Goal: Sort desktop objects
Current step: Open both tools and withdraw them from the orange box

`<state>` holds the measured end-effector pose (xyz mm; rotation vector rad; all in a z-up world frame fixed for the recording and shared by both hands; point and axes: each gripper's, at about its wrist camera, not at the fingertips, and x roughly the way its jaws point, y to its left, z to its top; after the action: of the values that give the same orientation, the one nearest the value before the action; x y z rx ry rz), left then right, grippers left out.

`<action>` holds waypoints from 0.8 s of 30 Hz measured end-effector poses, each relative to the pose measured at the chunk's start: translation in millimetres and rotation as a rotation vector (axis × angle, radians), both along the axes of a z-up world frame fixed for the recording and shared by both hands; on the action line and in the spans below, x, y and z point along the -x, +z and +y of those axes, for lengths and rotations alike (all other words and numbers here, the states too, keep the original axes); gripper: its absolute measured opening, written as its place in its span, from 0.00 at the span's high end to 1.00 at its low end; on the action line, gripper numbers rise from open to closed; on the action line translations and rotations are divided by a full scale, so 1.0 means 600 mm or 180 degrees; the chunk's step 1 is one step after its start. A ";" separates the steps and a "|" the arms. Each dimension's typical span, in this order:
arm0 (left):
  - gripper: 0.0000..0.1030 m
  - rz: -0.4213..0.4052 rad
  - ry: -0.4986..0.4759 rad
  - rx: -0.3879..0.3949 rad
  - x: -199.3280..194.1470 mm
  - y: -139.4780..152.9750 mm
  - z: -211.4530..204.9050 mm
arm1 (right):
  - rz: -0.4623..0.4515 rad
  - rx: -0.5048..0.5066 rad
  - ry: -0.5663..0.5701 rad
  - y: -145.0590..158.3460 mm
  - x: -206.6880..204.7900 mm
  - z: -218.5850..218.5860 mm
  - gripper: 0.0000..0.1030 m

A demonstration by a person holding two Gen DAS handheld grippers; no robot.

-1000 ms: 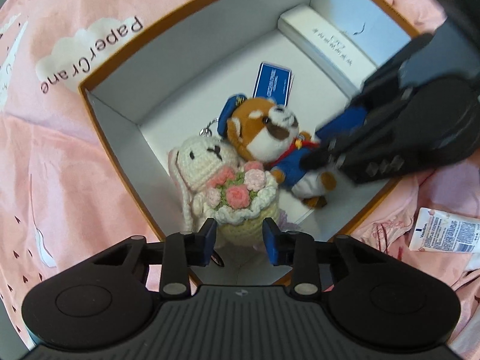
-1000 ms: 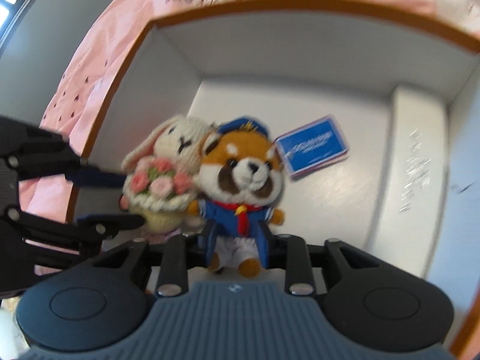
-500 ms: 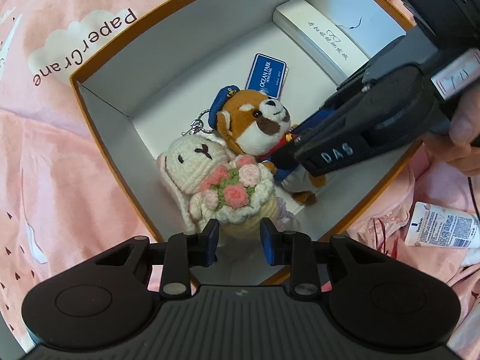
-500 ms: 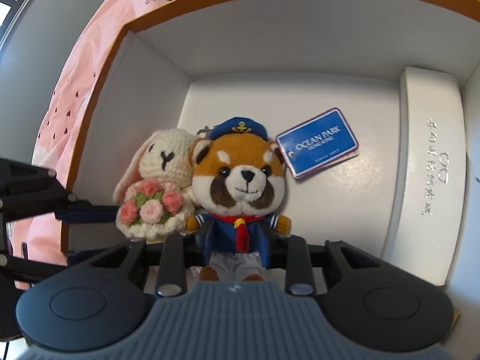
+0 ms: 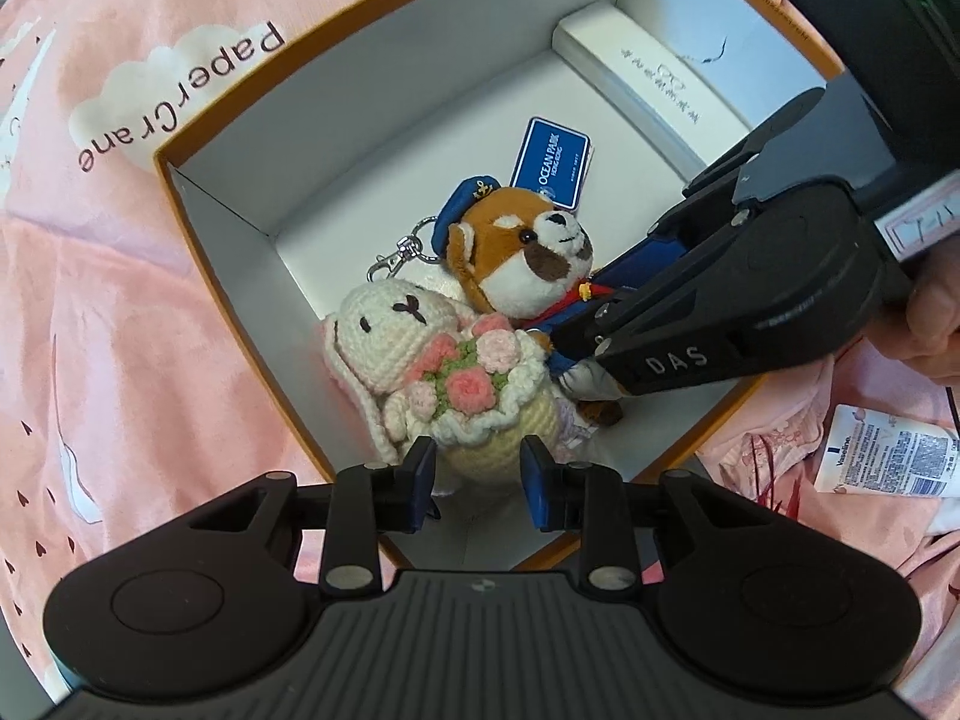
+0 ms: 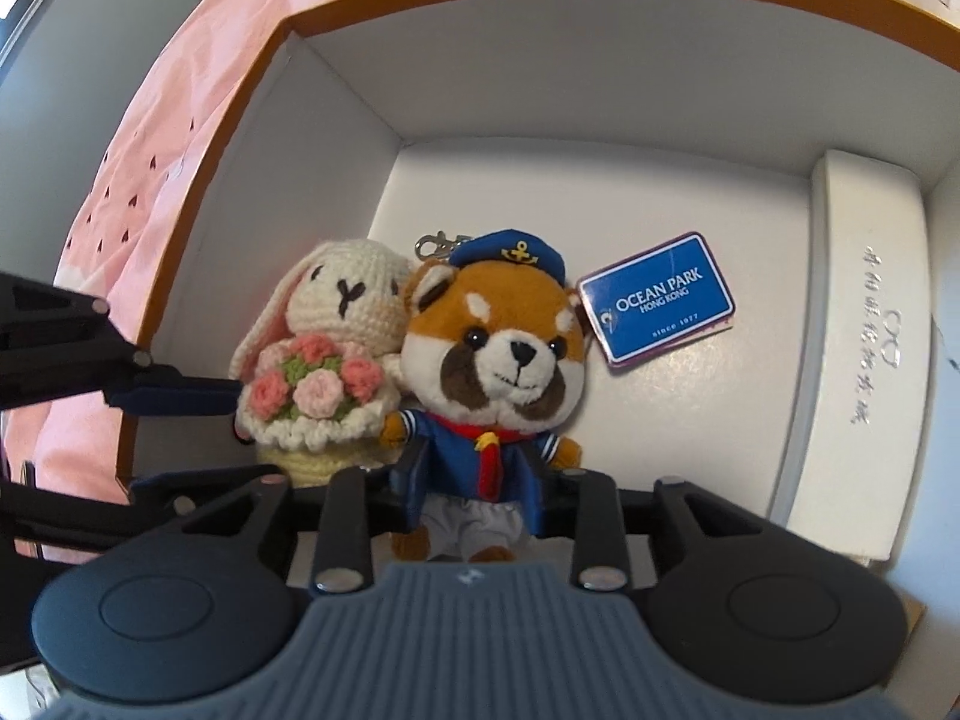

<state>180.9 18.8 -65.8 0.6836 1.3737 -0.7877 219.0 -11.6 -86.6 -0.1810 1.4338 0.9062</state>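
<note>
Inside an open white cardboard box (image 5: 228,192) with an orange rim, two small plush toys lie side by side on the box floor. The left gripper (image 5: 477,471) points down at a crocheted cream rabbit (image 5: 396,342). Its blue-padded jaws stand partly apart, either side of the rabbit's pale yellow knitted base; whether the pads press on it I cannot tell. The rabbit is soft, looped yarn, with long ears and a bouquet of pink and green woollen roses.

The right gripper (image 6: 477,489) reaches in from the side, jaws either side of a fuzzy red panda (image 6: 498,354) at its blue sailor jacket. These jaws have just been opening and now sit a little clear of the cloth, with the toy between them. The panda wears a blue cap with a gold anchor, a red neckerchief and a glossy blue card tag (image 6: 657,300). A metal clasp (image 5: 399,255) shows behind its head.

A long, smooth white case (image 6: 858,354) with rounded corners lies along one wall. The box rests on pink printed fabric (image 5: 90,300); a white tube (image 5: 882,459) lies outside.

Compared with a second ago, the panda lies flatter, and the left gripper is much as before.
</note>
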 end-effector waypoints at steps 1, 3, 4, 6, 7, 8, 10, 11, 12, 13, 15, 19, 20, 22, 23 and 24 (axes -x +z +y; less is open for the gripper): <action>0.67 0.0004 0.0045 0.0049 0.003 0.005 0.004 | -0.0055 0.0008 -0.0008 0.004 0.002 -0.003 0.62; 0.66 0.0013 0.0104 0.0170 0.008 0.013 0.015 | -0.0223 -0.0002 0.0003 0.018 0.009 -0.010 0.61; 0.67 -0.0040 0.0133 0.0233 0.013 0.020 0.020 | -0.0317 -0.0031 0.0013 0.026 0.015 -0.013 0.60; 0.66 -0.0155 0.0168 0.0362 0.027 0.036 0.030 | -0.0486 -0.0103 0.0021 0.043 0.027 -0.024 0.58; 0.66 -0.0209 0.0214 0.0448 0.033 0.046 0.033 | -0.0559 -0.0142 0.0022 0.052 0.031 -0.031 0.56; 0.66 -0.0262 0.0252 0.0531 0.043 0.057 0.039 | -0.0633 -0.0182 0.0013 0.061 0.035 -0.038 0.55; 0.65 -0.0352 0.0368 0.0694 0.058 0.077 0.046 | -0.0770 -0.0255 -0.0028 0.076 0.045 -0.050 0.52; 0.65 -0.0386 0.0417 0.0785 0.065 0.088 0.051 | -0.0834 -0.0311 -0.0044 0.084 0.047 -0.057 0.52; 0.64 -0.0419 0.0464 0.0882 0.073 0.096 0.055 | -0.0897 -0.0374 -0.0055 0.093 0.051 -0.066 0.52; 0.64 -0.0457 0.0519 0.0969 0.082 0.105 0.057 | -0.0958 -0.0443 -0.0073 0.102 0.057 -0.074 0.52; 0.64 -0.0556 0.0575 0.1116 0.104 0.120 0.061 | -0.1053 -0.0621 -0.0120 0.120 0.070 -0.092 0.52; 0.64 -0.0703 0.0705 0.1369 0.151 0.146 0.075 | -0.1328 -0.0882 -0.0259 0.153 0.103 -0.135 0.52; 0.64 -0.0711 0.0743 0.1423 0.163 0.148 0.080 | -0.1420 -0.0902 -0.0274 0.160 0.112 -0.144 0.52; 0.64 -0.0725 0.0839 0.1520 0.186 0.149 0.089 | -0.1588 -0.0910 -0.0312 0.169 0.130 -0.157 0.51; 0.63 -0.0731 0.0875 0.1554 0.196 0.148 0.093 | -0.1638 -0.0915 -0.0346 0.173 0.137 -0.167 0.51; 0.60 -0.0746 0.0909 0.1579 0.206 0.144 0.097 | -0.1651 -0.0921 -0.0378 0.175 0.144 -0.177 0.51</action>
<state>57.3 76.8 20.8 0.1770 0.9797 -0.7516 132.8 -117.7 18.5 -0.1014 0.8163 0.8786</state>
